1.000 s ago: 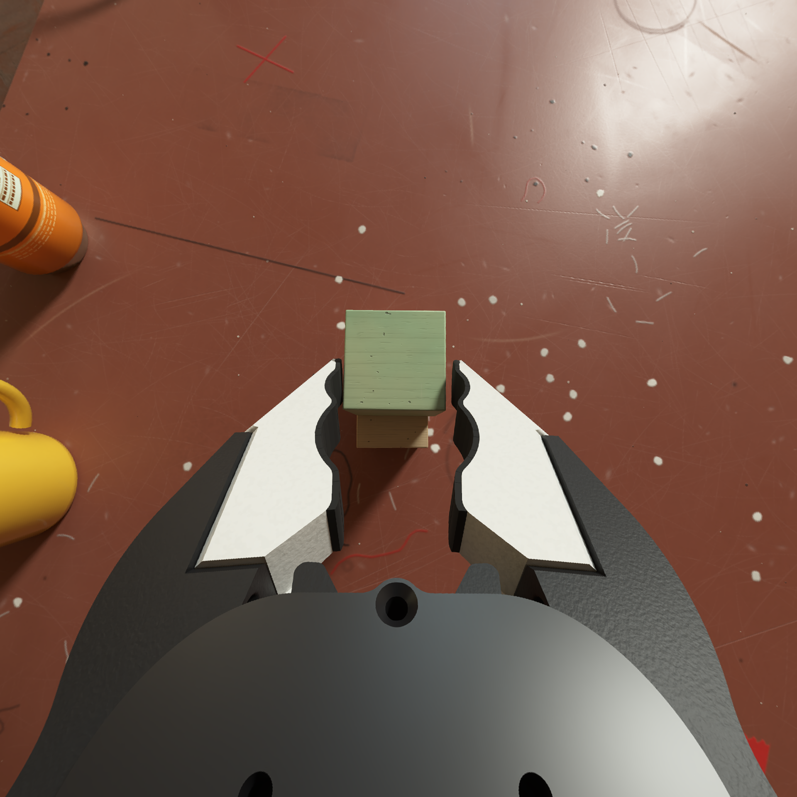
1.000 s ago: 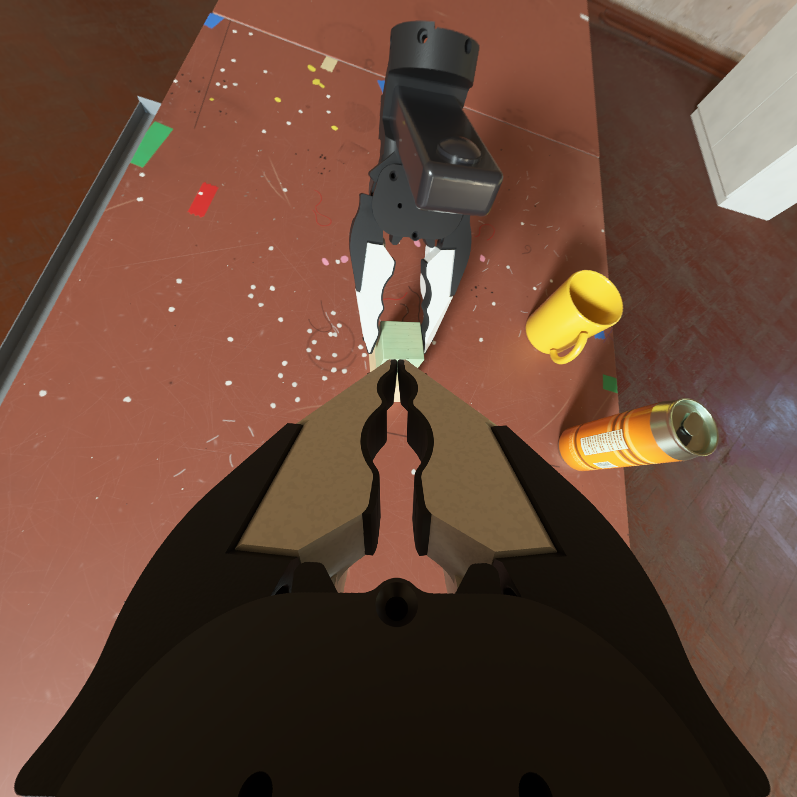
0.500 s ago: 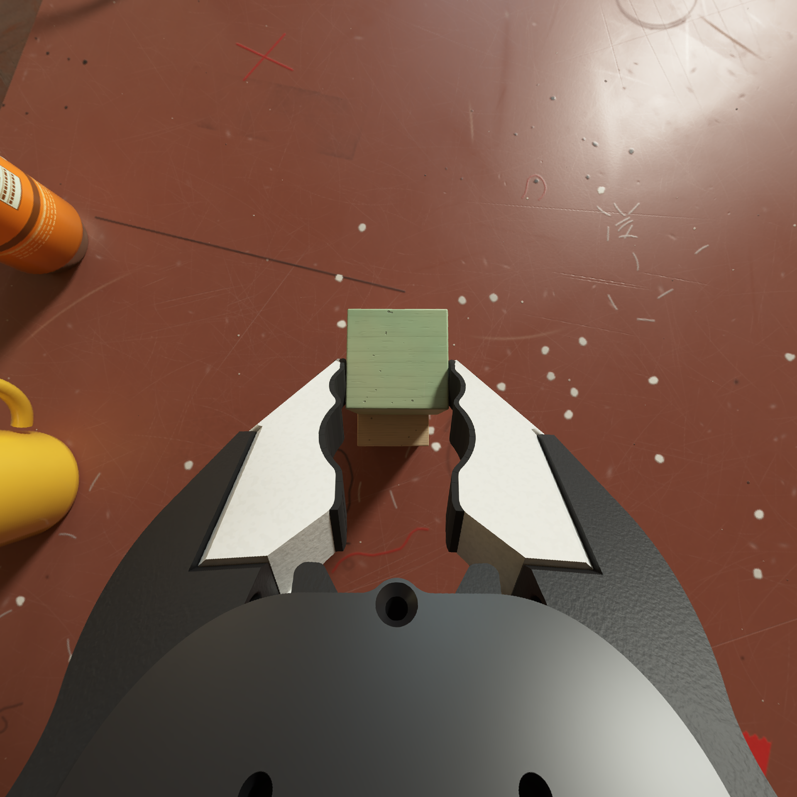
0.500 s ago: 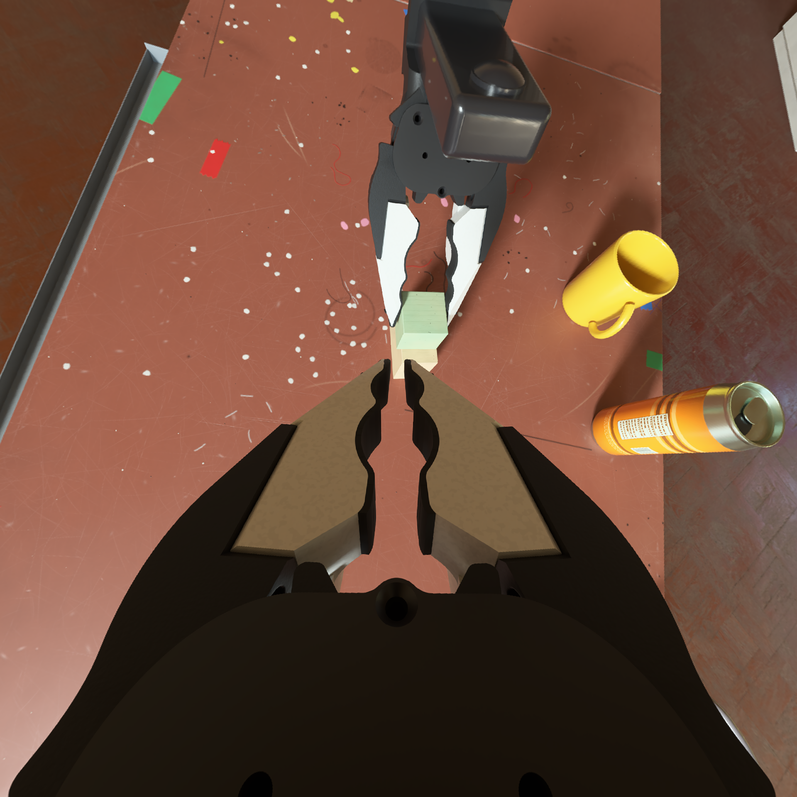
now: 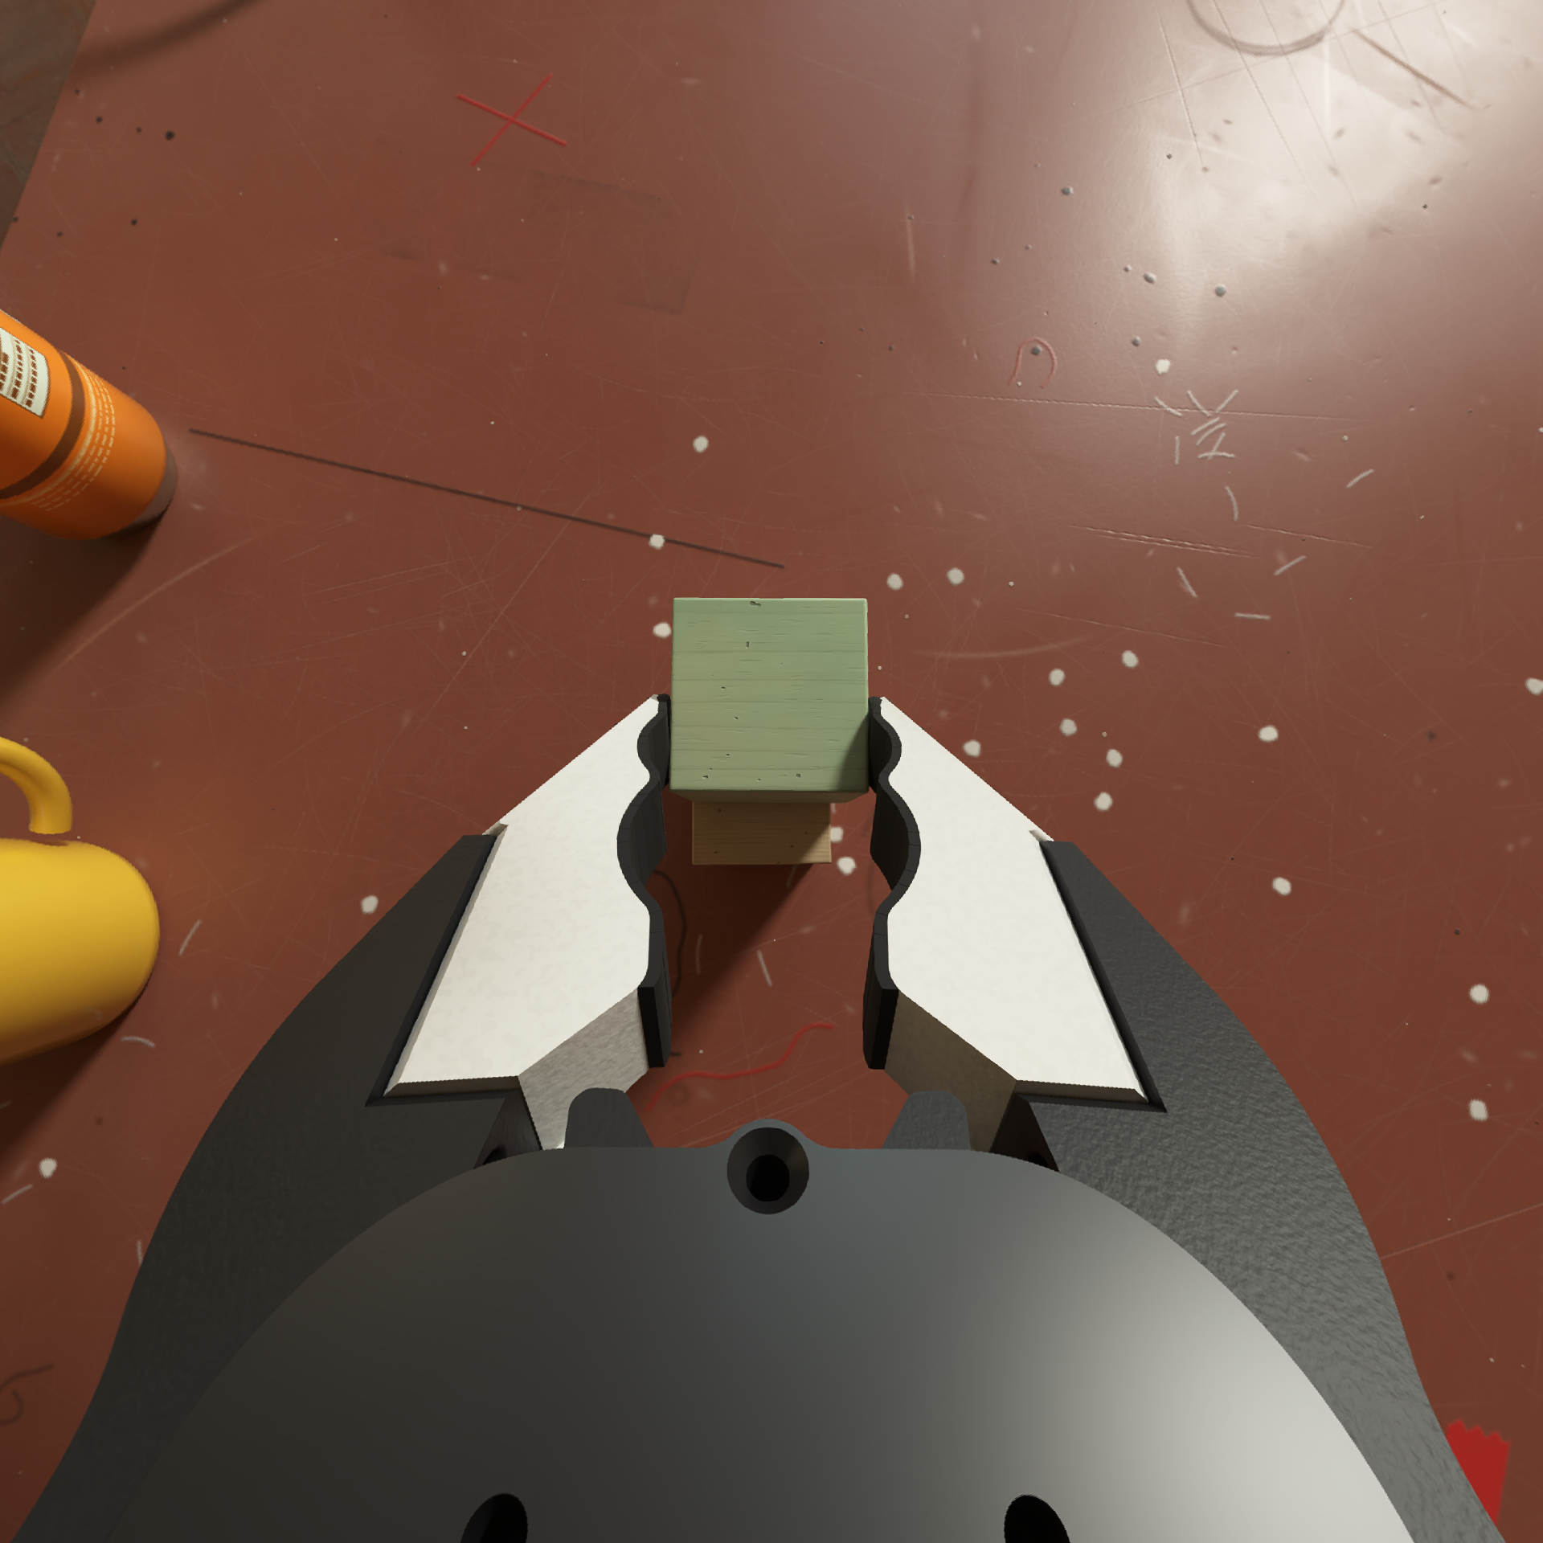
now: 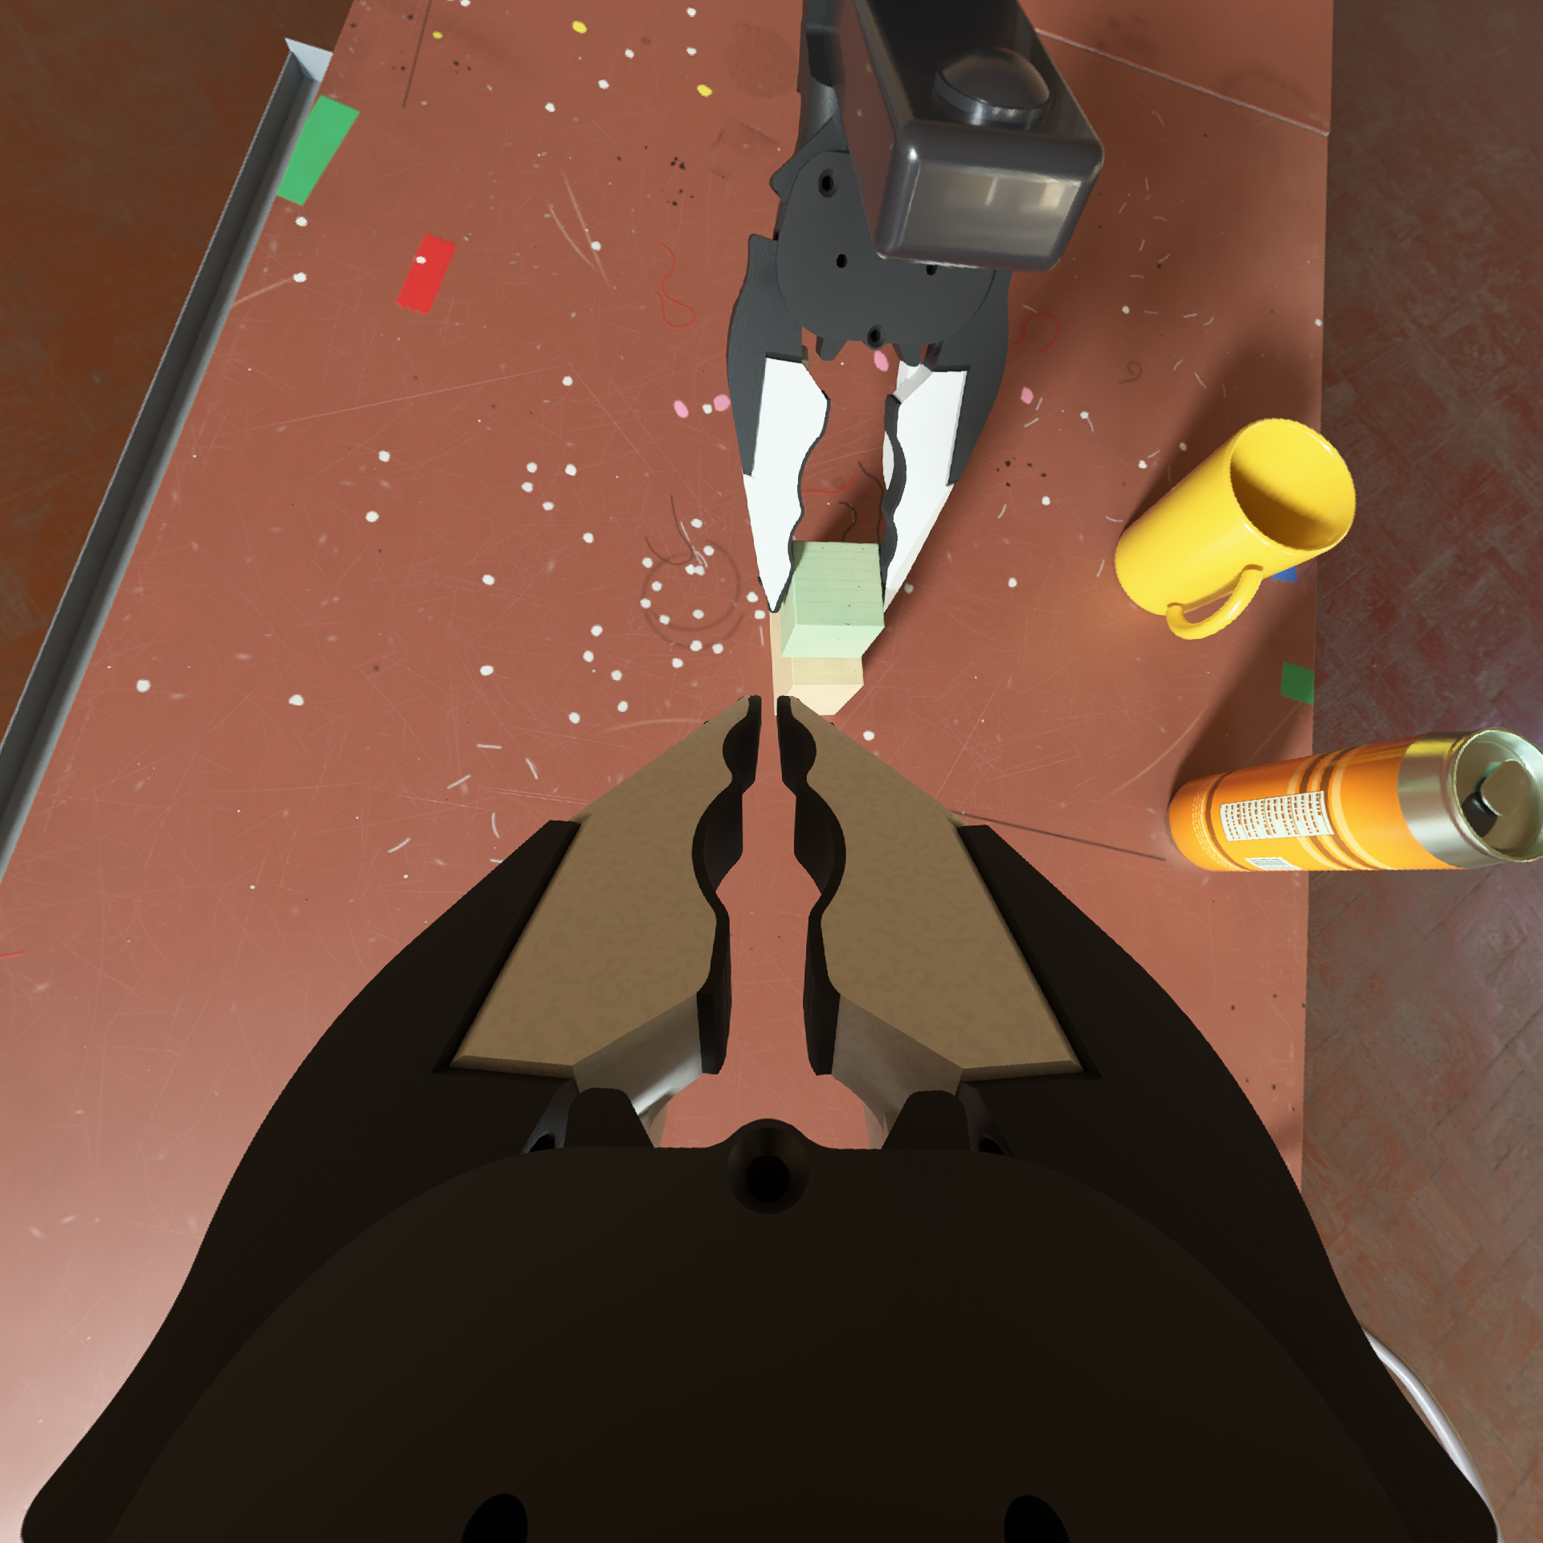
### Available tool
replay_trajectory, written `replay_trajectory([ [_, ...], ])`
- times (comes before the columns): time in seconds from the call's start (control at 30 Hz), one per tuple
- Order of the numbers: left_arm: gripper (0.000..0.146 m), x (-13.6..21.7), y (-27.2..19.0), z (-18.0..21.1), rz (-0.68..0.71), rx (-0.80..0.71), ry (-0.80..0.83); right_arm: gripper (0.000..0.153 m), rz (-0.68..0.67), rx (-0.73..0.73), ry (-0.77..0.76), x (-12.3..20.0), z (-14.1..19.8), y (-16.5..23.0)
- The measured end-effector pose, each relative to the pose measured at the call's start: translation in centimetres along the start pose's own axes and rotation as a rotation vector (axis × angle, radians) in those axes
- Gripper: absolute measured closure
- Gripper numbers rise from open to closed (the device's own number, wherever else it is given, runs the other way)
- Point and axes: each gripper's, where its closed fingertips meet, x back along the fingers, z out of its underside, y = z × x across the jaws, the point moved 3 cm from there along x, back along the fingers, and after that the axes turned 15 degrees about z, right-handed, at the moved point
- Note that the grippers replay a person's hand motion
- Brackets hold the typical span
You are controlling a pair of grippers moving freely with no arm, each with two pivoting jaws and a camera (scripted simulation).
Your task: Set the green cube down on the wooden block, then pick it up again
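Observation:
The green cube (image 5: 768, 693) rests on top of the small wooden block (image 5: 760, 832) on the red-brown table (image 5: 835, 334). My left gripper (image 5: 768, 710) has its white fingers pressed against both sides of the cube, shut on it. The right wrist view shows the same stack, the cube (image 6: 835, 597) on the block (image 6: 822, 680), with the left gripper (image 6: 831, 594) reaching in from the far side. My right gripper (image 6: 768, 705) is shut and empty, its brown fingertips just in front of the block and not touching it.
A yellow mug (image 6: 1236, 518) lies on its side right of the stack, and an orange can (image 6: 1353, 801) lies near the table's right edge. Both show at the left in the left wrist view: mug (image 5: 58, 943), can (image 5: 75, 434). A metal rail (image 6: 142, 467) lines the left edge.
My left gripper's fingers have closed from a small gap onto the green cube's sides. My right gripper has drawn back from the block, staying shut.

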Motion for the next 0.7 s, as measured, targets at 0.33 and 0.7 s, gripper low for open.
replay_trajectory([
  [0.33, 0.099, 0.7, -0.1, -0.5, 0.001, -0.009, -0.045, 0.148, -0.016, -0.006, 0.024, -0.5, 0.3, 0.2],
  [0.7, 0.099, 0.4, -0.2, -0.4, 0.011, -0.023, -0.029, 0.145, -0.031, -0.015, 0.083, -1.1, 1.3, 0.4],
])
